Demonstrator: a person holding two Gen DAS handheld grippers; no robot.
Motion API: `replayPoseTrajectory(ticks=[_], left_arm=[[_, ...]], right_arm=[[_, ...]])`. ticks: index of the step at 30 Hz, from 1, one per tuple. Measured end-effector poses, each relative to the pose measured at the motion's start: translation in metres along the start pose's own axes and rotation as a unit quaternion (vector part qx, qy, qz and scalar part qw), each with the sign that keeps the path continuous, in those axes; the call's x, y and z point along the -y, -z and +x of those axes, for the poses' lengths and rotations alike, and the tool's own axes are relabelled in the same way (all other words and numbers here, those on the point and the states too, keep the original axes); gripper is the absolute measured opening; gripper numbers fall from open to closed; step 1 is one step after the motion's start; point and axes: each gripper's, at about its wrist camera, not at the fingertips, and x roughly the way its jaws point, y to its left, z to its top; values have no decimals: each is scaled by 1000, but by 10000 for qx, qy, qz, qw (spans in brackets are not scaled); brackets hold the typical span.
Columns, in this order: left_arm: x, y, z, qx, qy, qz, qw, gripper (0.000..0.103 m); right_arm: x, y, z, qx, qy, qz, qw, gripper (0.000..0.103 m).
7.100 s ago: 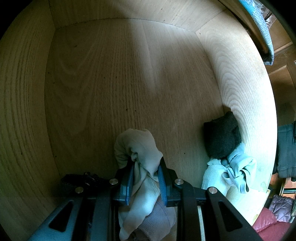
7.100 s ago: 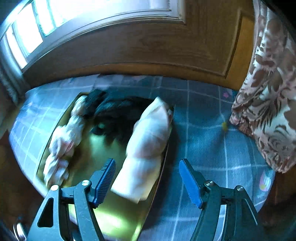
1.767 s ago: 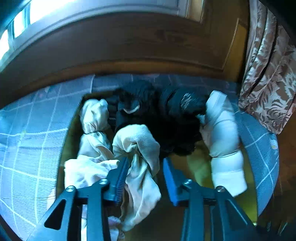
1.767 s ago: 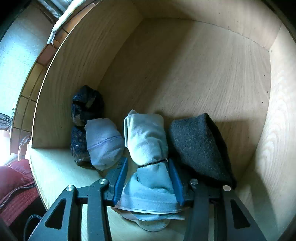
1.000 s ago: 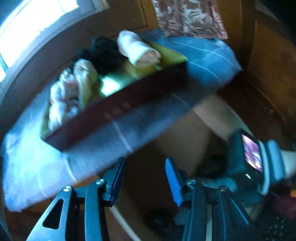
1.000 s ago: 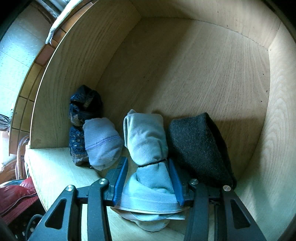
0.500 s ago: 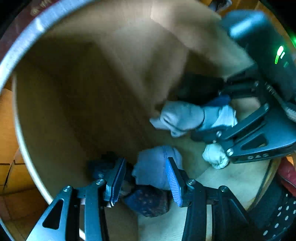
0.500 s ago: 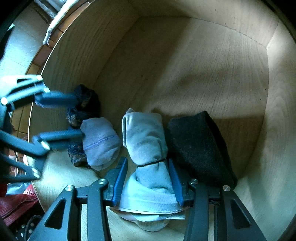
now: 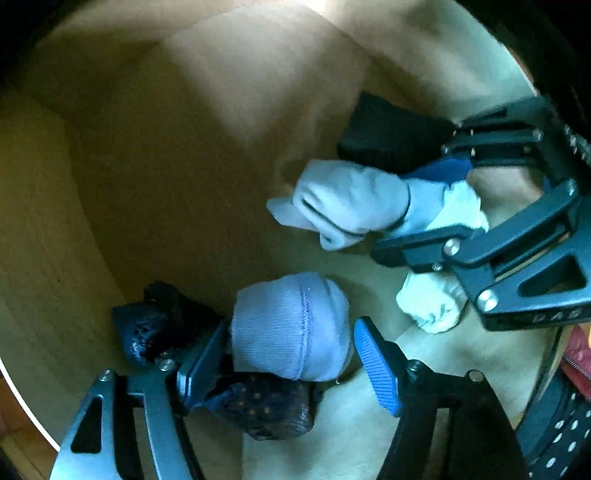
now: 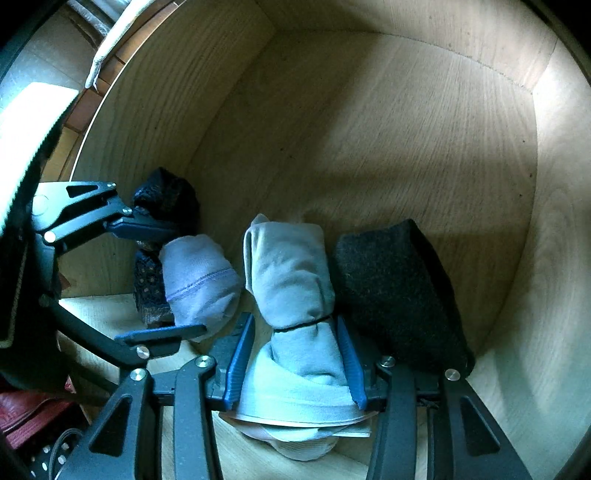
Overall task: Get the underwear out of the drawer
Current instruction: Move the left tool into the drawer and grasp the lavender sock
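Note:
Several rolled garments lie along the near side of a wooden drawer (image 10: 369, 129). My right gripper (image 10: 295, 365) is shut on a pale blue roll (image 10: 291, 273), seen again in the left wrist view (image 9: 347, 203). A dark grey roll (image 10: 391, 288) lies against its right side. My left gripper (image 9: 291, 369) points straight down, its jaws opening around a lavender roll (image 9: 291, 325). The right pad stands clear of the cloth. A dark patterned bundle (image 9: 266, 410) lies under and to the left of that roll. The right wrist view shows the left gripper (image 10: 184, 280) straddling the lavender roll (image 10: 199, 280).
The drawer's bare wooden floor (image 9: 166, 147) stretches away beyond the rolls, with walls on all sides. A red fabric thing (image 10: 22, 413) lies outside the drawer's near edge. A white cloth strip (image 10: 110, 29) hangs above the left wall.
My left gripper came down from beside the tray into the drawer, and its jaws widened around the lavender roll. The right gripper stayed still, shut on the pale blue roll.

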Motion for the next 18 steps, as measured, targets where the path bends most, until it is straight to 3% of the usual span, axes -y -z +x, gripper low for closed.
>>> replayPoseTrajectory(ticks=[5, 8, 13, 18], left_arm=[[2, -10, 17, -69, 3, -158, 9999, 72], [3, -14, 23, -110, 64, -174, 9998, 69], [14, -23, 21, 10, -193, 21, 9998, 69], [8, -34, 33, -8, -49, -338, 9994, 67]], right_arm=[[1, -2, 1, -22, 70, -14, 10000, 45], [-6, 0, 0, 37, 358, -127, 9993, 40], [-7, 0, -2, 129, 554, -173, 9982, 35], [-3, -5, -8, 322, 691, -43, 9971, 35]])
